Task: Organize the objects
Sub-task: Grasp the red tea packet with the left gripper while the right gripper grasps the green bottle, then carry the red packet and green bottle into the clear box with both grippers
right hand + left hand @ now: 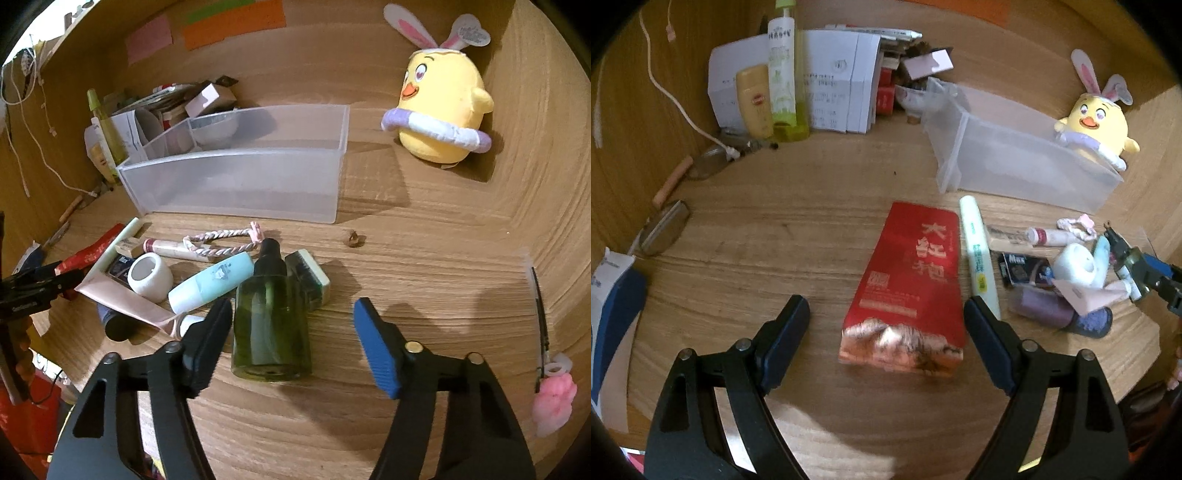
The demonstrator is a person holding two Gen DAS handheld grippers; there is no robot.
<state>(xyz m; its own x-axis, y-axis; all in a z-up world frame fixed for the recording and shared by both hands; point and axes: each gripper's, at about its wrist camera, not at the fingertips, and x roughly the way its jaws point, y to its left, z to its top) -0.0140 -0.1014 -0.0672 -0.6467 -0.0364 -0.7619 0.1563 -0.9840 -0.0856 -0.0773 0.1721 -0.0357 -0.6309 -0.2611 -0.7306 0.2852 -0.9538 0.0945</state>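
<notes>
Both grippers straddle targets lying on the surface, presumably bound for the clear bin [236,184]: left gripper [886,314] wide around the red packet [908,284], right gripper [290,317] half-open, not yet gripping the green dropper bottle [271,321]

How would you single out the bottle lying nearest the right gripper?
Find the clear plastic bin on the wooden desk. In front of it, at the right end of the clutter, lies the green bottle. Alone there, it is dark translucent green with a black cap.

Colours we see on the wood-grain desk [424,258]
We see a red tea packet [908,280], dark green dropper bottle [271,325], yellow chick plush [441,110]
</notes>
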